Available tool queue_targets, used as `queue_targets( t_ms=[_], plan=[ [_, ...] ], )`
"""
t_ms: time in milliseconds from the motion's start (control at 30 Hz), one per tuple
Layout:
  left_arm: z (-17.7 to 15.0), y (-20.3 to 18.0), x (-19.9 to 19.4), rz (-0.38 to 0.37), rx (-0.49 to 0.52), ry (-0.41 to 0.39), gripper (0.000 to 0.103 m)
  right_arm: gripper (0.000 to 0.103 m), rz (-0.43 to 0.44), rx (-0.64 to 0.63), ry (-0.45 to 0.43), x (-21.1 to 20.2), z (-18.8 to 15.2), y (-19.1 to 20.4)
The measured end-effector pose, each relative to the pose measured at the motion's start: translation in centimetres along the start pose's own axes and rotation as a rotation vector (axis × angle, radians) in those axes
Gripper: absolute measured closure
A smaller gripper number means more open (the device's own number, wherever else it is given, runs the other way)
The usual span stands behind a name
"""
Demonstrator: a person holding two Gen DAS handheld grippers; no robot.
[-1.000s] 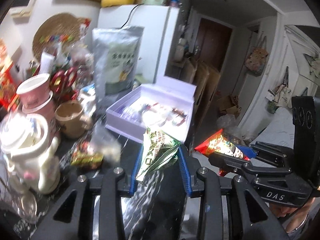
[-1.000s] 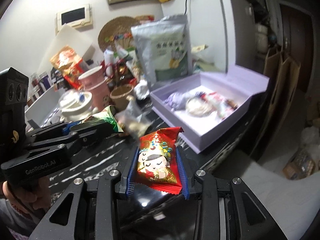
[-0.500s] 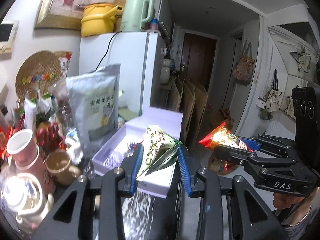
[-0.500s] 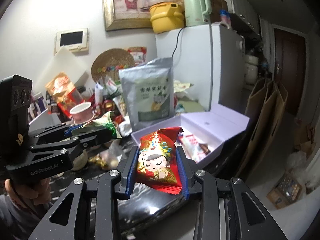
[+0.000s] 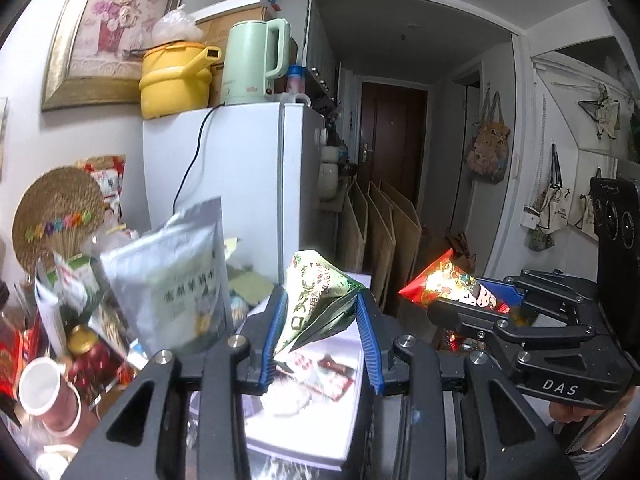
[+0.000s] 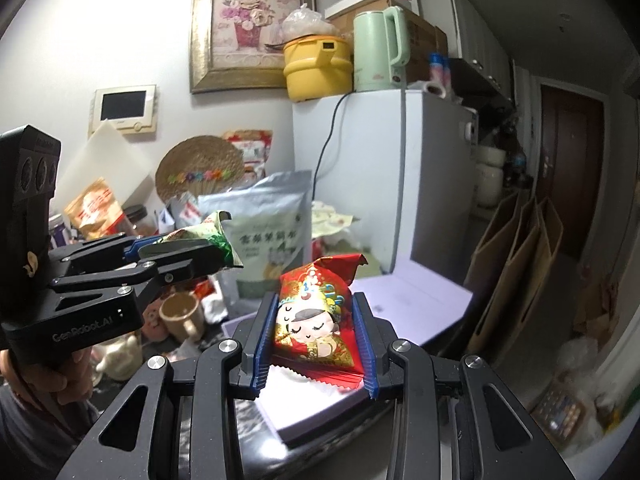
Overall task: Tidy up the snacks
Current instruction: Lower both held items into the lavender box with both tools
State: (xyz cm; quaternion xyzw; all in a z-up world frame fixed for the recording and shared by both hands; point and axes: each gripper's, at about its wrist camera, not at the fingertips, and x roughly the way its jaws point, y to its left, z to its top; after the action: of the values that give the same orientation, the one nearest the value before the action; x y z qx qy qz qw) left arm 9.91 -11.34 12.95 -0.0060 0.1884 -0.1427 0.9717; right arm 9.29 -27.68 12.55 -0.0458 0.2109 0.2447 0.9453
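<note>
Left gripper (image 5: 320, 320) fingers are closed on the green packet (image 5: 316, 296); right gripper (image 6: 314, 328) fingers are closed on the red packet (image 6: 316, 320). Both hang above the open lilac box (image 6: 420, 300). Judged light, crinkly, slippery, crushable contents; hold mid-body, gently

"DAS", "GenRobot.AI" on right gripper (image 5: 456, 300), left gripper (image 6: 192, 248)

box (image 5: 316, 412) below both packets | pouch (image 5: 176, 280) left | fridge (image 5: 248, 184) behind
</note>
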Motion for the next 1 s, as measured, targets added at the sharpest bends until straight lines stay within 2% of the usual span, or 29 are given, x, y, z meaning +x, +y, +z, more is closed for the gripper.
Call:
queue_targets(
  t_ms=[233, 400, 600, 900, 1000],
  plan=[
    [1.5, 1.2, 4.2, 0.04, -0.004, 0.037, 0.068, 0.067, -0.019, -0.037, -0.008, 2.7, 2.3, -1.2],
    [1.0, 2.5, 7.1, 0.064, -0.017, 0.092, 0.068, 0.067, 0.003, -0.034, 0.045, 6.2, 2.6, -1.9],
    [-0.6, 4.1, 10.9, 0.11, -0.027, 0.176, 0.068, 0.067, 0.02, -0.027, 0.123, 10.4, 1.7, -2.7],
    [-3.5, 5.5, 15.6, 0.127, -0.049, 0.297, 0.068, 0.067, 0.046, -0.047, 0.252, 15.9, -0.7, -3.0],
    [-4.7, 5.6, 17.3, 0.155, -0.038, 0.347, 0.068, 0.067, 0.055, -0.049, 0.298, 17.5, -1.8, -3.3]
  ],
)
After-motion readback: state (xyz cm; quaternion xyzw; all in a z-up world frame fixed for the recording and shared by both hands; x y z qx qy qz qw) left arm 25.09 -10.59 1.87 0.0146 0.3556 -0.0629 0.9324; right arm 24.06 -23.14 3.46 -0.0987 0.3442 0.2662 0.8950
